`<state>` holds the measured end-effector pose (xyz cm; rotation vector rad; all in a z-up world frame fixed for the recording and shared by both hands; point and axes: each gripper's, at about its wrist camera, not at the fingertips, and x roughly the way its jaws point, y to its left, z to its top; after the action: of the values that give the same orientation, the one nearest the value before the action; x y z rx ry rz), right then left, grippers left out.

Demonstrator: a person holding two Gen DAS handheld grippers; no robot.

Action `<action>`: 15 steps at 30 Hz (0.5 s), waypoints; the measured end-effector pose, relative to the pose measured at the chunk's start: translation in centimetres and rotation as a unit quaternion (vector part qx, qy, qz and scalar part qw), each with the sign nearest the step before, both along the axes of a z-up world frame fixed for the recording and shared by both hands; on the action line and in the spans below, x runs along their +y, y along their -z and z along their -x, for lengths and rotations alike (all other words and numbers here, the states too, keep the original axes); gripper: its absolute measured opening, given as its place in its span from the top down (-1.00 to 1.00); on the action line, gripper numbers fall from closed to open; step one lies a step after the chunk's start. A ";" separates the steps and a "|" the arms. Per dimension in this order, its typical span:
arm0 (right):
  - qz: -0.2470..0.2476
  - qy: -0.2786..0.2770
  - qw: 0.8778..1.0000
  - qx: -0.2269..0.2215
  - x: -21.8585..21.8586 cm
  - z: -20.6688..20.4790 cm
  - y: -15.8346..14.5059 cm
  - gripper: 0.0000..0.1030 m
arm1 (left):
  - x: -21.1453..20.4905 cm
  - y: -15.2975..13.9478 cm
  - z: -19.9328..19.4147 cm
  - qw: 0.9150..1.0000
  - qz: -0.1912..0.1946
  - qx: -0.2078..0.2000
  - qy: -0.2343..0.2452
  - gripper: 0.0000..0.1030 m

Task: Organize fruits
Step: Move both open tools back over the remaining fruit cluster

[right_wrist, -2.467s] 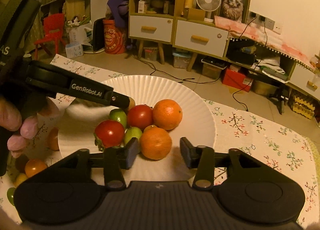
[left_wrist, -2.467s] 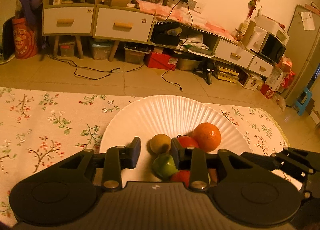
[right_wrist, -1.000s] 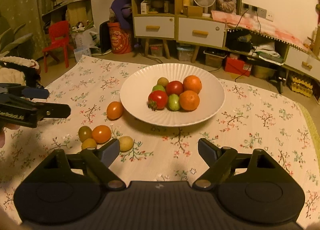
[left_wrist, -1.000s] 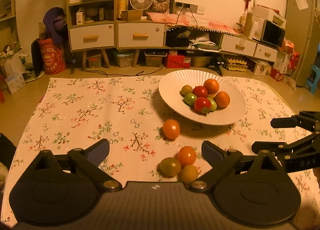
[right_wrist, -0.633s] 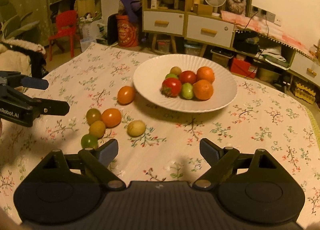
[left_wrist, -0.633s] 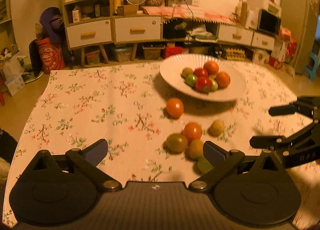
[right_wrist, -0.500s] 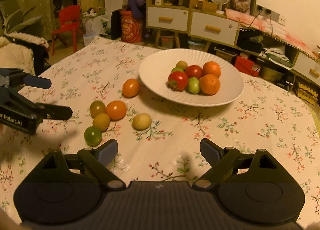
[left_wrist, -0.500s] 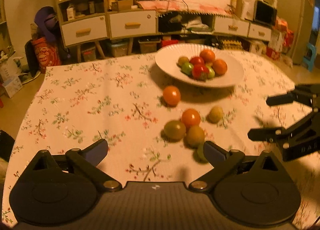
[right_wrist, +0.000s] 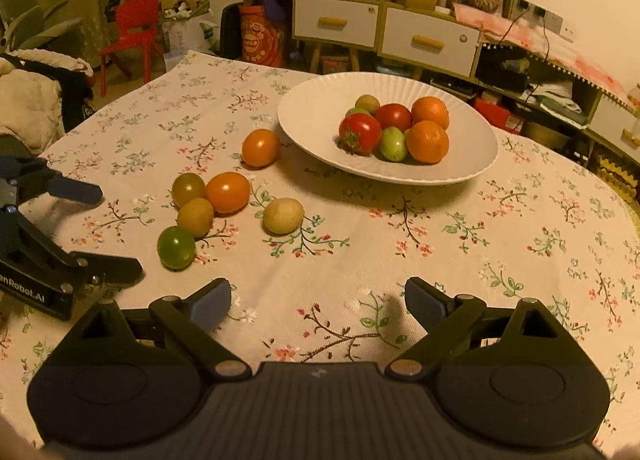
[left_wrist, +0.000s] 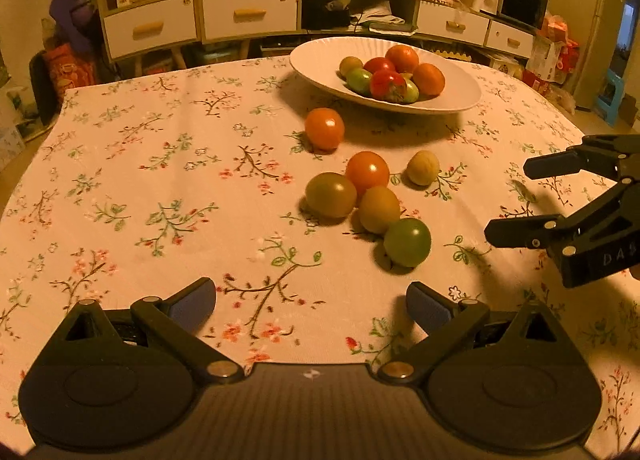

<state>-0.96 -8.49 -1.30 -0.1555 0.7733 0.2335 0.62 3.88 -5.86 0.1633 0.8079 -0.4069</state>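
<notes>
Right wrist view: right tongs (right_wrist: pixel 318 300), just widened, and left tongs (left_wrist: pixel 311 306) both gape empty over the desk (right_wrist: pixel 520 260); 6 loose fruits (right_wrist: pixel 228 192) lie mid-desk beside the white plate (right_wrist: pixel 476 164).

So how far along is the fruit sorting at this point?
Roughly halfway. Six fruits sit in the white plate. Six lie on the tablecloth, among them a green tomato and a pale fruit. Left gripper and right gripper are open, holding nothing; the right's jaws have just been opening.
</notes>
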 end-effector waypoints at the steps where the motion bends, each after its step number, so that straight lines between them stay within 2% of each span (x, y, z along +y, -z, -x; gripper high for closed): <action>1: 0.000 0.000 1.000 0.002 0.0 0.0 0.1 -0.82 | -0.3 0.1 0.0 1.000 -0.003 -0.004 0.003 -0.92; 9: 0.006 -0.015 1.000 0.006 0.3 -0.9 0.5 -0.81 | -2.3 -0.1 0.4 1.000 0.004 -0.004 0.030 -0.89; 15: 0.004 -0.036 0.999 0.002 0.7 -2.7 1.0 -0.72 | -3.8 -0.3 0.4 1.000 0.007 -0.006 0.029 -0.62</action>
<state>1.77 -7.84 -2.25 -0.1910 0.7733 0.2984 0.20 0.06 -5.53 0.1774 0.7901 -0.4663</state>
